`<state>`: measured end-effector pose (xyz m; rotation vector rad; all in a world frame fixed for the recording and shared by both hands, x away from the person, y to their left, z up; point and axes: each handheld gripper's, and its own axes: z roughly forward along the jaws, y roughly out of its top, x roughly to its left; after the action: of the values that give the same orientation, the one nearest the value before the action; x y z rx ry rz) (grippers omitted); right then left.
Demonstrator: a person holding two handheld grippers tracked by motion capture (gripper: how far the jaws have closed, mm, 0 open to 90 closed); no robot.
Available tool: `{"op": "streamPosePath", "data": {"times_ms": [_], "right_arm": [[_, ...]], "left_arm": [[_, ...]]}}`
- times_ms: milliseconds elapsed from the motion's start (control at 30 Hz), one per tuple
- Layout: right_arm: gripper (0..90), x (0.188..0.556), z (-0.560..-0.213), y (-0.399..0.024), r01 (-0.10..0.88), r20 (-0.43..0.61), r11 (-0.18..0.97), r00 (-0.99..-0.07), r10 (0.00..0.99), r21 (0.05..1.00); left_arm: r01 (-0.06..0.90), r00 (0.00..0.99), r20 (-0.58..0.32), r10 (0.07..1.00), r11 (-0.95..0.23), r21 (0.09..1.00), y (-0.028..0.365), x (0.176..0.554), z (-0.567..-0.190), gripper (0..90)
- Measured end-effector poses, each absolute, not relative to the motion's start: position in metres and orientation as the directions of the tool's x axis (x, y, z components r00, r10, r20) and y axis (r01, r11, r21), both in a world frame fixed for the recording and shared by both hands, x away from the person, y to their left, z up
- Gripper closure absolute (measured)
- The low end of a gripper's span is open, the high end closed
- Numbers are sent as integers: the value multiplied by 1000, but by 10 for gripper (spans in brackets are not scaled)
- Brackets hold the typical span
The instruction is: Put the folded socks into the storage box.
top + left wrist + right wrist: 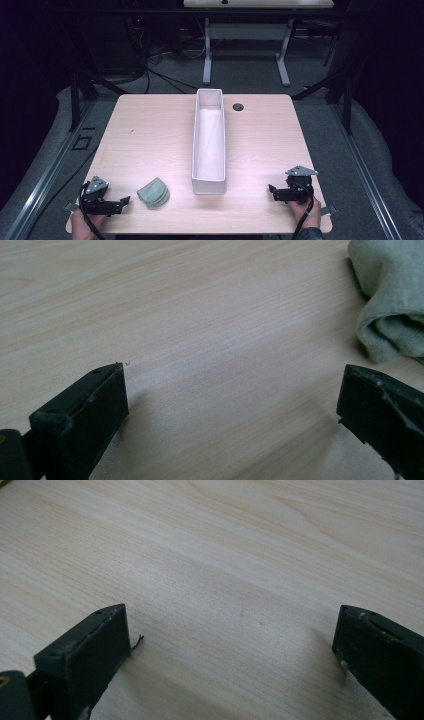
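- Black jaws of your left gripper (232,405) stand wide apart in the left gripper view, with bare wood grain between them and nothing held; both are cut off by the bottom edge of that view.
- Just beyond the jaw at the right of that view lies the green cloth (392,300), a soft folded bundle, close to that jaw but apart from it; the frame's right and top edges cut it off, so you cannot see its full shape there.
- From the high view, your left gripper (124,201) lies low at the near left corner of the table (150,135), pointing toward the green cloth (154,193), which rests just beside it, between the gripper and the white bin (209,145).
- Your right gripper (232,645) likewise has its jaws spread wide over bare tabletop, gripping nothing; a tiny dark fleck sits by the tip of the jaw at the left of that view, too small to identify.
- In the high view your right gripper (272,191) sits at the near right corner, pointing inward toward the bin, well apart from the cloth.
- Your hands are partly cut off by the bottom edge of the high view.
- The long bin stands upright along the table's middle; its inside looks pale and plain.
- A small dark round fitting (238,106) sits in the tabletop beside the bin's far end.
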<state>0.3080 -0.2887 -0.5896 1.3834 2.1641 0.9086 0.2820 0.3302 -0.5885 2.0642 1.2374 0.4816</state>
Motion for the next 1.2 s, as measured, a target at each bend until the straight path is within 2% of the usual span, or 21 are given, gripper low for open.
{"op": "streamPosePath", "data": {"times_ms": [467,1200], "right_arm": [[15,308,-590,-289,637,2,294,-421,907,713],[34,308,-590,-290,633,7,288,-420,907,718]], "left_arm": [[609,555,-99,826,-323,724,316,285,-546,0],[591,638,-113,762,-390,706,278,294,-535,0]]}}
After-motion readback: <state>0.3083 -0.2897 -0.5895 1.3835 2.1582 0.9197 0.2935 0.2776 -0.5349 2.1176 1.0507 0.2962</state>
